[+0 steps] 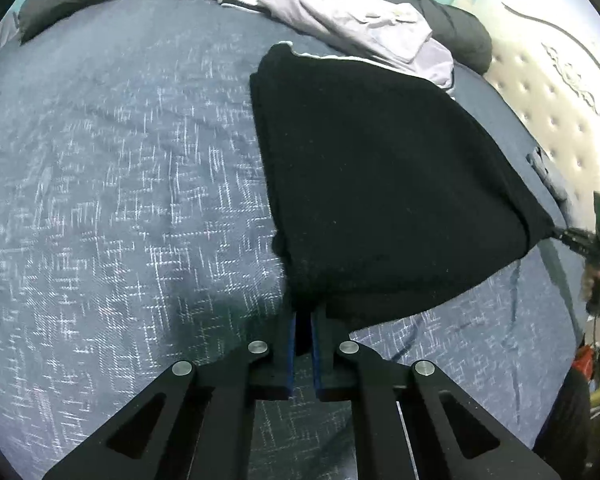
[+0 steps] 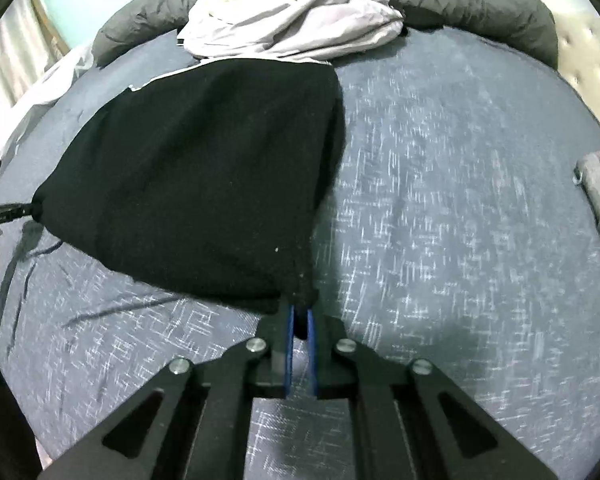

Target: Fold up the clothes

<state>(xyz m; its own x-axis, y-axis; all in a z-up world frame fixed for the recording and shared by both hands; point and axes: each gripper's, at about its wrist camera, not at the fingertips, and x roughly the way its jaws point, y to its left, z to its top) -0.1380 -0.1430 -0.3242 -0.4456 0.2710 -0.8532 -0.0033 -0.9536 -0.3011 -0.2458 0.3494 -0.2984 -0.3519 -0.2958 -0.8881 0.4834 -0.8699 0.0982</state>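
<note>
Both grippers clamp near corners of the black garment: left gripper here, right gripper opposite, over the blue bedspread.

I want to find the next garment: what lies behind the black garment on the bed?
Behind the black garment lies a crumpled light grey garment, then a dark rolled duvet. The grey garment's near edge is covered by the black one.

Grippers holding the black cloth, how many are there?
2. The left gripper pinches one near corner of the black cloth; the right gripper pinches the other near corner. None seems hidden.
</note>
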